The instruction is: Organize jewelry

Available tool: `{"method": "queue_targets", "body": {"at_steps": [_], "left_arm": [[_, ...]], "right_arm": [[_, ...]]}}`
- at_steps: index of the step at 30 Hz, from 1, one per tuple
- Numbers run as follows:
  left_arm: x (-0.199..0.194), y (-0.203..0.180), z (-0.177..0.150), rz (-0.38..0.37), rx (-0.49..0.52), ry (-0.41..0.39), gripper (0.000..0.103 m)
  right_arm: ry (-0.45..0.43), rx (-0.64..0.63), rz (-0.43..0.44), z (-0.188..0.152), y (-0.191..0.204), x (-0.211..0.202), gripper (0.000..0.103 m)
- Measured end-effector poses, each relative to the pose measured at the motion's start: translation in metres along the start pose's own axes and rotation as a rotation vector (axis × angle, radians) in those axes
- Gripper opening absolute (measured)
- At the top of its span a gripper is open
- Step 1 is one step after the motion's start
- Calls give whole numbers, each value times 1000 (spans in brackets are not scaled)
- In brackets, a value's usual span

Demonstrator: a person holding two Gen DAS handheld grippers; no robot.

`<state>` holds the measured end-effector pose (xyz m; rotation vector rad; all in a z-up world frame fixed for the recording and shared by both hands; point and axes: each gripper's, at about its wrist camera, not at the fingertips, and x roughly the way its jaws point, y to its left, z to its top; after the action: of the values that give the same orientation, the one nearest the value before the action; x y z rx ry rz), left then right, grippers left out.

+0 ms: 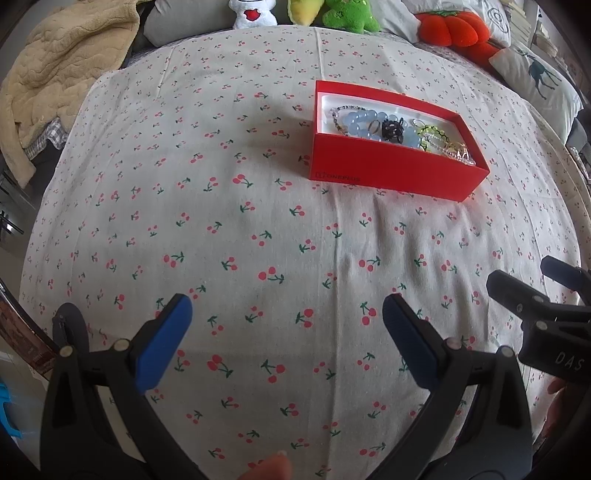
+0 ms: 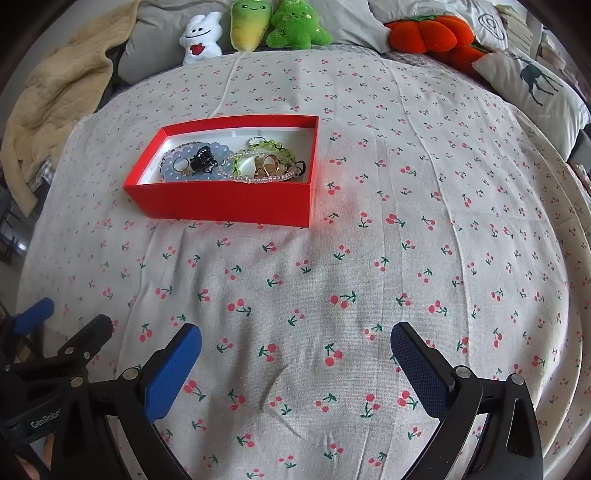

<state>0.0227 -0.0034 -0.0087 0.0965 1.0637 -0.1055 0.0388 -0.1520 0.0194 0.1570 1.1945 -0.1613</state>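
As we look forward along both tools, our left tongs (image 1: 288, 332) and right tongs (image 2: 295, 365) hover side by side over the near part of the bed, each spread wide with nothing between its blue pads (image 2: 171, 373). The cherry-print bedsheet (image 2: 369, 258) under them lies bare. Farther on, about midway up the bed, sits a red box (image 2: 225, 203), lid off, well apart from both tongs. Its white inside holds the jewelry (image 2: 236, 164): a pale blue bead bracelet (image 2: 177, 173), a black clip (image 2: 202, 160), green and clear beads, gold rings. Along the bed's far edge we see plush toys (image 2: 284, 26) and pillows (image 2: 532, 88).
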Motion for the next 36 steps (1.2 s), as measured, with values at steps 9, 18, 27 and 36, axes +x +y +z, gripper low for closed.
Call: {"method": "queue_targets", "body": {"at_steps": [9, 18, 27, 36], "left_arm": [[0, 1, 0, 1, -12, -8, 102], [-1, 2, 1, 0, -17, -9, 102], [-1, 2, 0, 3, -20, -13, 102], [-1, 2, -1, 5, -18, -9, 102]], "right_arm": [[-6, 1, -11, 0, -1, -1, 103], [-8, -3, -15, 1, 0, 0, 103], [-15, -3, -20, 1, 0, -1, 103], [-20, -4, -20, 1, 0, -2, 103]]}}
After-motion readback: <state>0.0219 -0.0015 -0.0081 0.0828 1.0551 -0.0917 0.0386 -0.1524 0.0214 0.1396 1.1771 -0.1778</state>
